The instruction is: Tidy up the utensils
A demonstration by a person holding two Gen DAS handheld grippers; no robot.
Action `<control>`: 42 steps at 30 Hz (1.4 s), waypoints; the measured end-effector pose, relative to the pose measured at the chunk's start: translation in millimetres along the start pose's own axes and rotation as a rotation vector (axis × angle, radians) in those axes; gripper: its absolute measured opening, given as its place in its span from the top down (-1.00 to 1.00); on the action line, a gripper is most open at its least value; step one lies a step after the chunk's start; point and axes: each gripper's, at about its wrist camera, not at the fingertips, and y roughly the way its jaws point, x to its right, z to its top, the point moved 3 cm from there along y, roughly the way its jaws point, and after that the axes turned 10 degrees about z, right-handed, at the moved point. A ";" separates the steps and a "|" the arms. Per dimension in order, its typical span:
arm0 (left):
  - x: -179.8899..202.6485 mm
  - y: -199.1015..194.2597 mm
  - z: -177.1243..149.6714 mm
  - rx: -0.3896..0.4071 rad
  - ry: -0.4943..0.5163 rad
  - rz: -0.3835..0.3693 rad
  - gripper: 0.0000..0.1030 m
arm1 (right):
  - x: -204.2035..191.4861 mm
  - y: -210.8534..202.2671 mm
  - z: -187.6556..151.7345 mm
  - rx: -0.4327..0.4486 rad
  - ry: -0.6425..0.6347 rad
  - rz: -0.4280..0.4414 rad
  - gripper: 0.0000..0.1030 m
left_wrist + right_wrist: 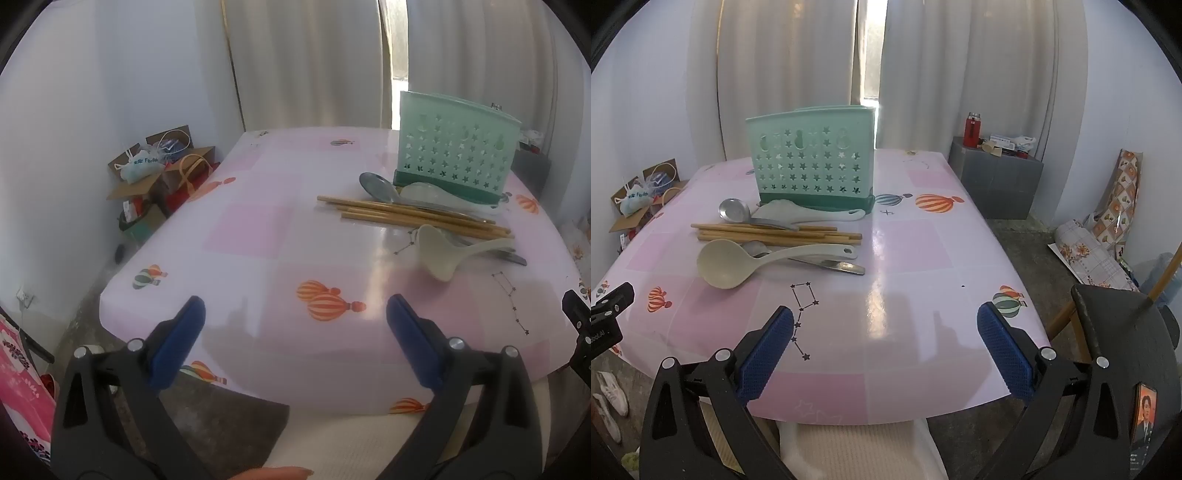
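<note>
A mint-green utensil holder (812, 162) with star cut-outs stands upright at the far side of the pink table (905, 295); it also shows in the left wrist view (456, 147). In front of it lies a pile: a metal spoon (733, 211), a white rice paddle (805, 214), several bamboo chopsticks (775, 233), a beige ladle (727, 264) and a metal utensil (834, 265) under it. The left view shows the chopsticks (406, 216) and ladle (443, 254). My left gripper (295, 306) and right gripper (886, 317) are open and empty, over the table's near edge.
A cardboard box with bags (159, 166) sits on the floor at the left. A grey block (997, 177) with a red bottle (972, 129) stands at the right. A dark chair (1123, 332) is at the near right, a cushioned seat (849, 446) below.
</note>
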 end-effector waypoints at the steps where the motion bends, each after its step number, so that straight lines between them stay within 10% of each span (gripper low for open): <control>1: 0.0 0.0 0.0 0.001 0.000 -0.001 -0.84 | 0.1 -0.1 0.0 0.002 0.000 0.000 -0.88; 42: -1.2 1.9 -4.2 -0.008 -0.003 -0.014 -0.84 | 3.6 0.4 0.5 0.002 0.003 0.001 -0.88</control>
